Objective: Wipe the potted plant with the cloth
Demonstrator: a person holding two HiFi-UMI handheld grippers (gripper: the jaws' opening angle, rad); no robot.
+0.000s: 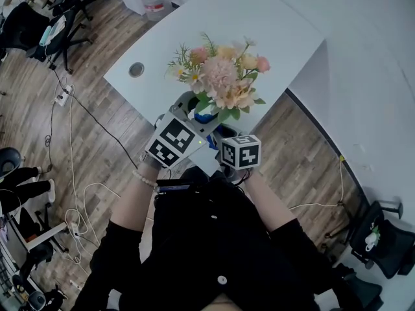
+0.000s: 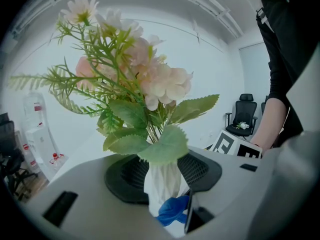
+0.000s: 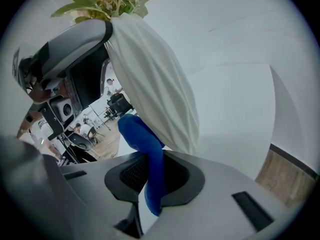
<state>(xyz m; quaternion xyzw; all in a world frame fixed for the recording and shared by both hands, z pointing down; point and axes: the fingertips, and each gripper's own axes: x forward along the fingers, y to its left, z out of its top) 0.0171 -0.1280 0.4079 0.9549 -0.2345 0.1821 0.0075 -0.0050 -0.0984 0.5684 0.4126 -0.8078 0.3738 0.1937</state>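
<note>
Honestly, the setup looks fine: the potted plant (image 1: pixel 220 80) is at the near corner of the white table (image 1: pixel 279 24), the left gripper (image 2: pixel 162 184) is clamped on its white pot (image 3: pixel 150 79), and the right gripper (image 3: pixel 150 196) is pinched on the blue cloth (image 3: pixel 145 144), whose free end lies against the pot's side. I'd say the trick is dragging the cloth along the ridges with light pressure, so the pot doesn't twist in the left jaws and the cloth doesn't slip out. The leaves (image 2: pixel 160 146) look floppy, so go gentle up there.
</note>
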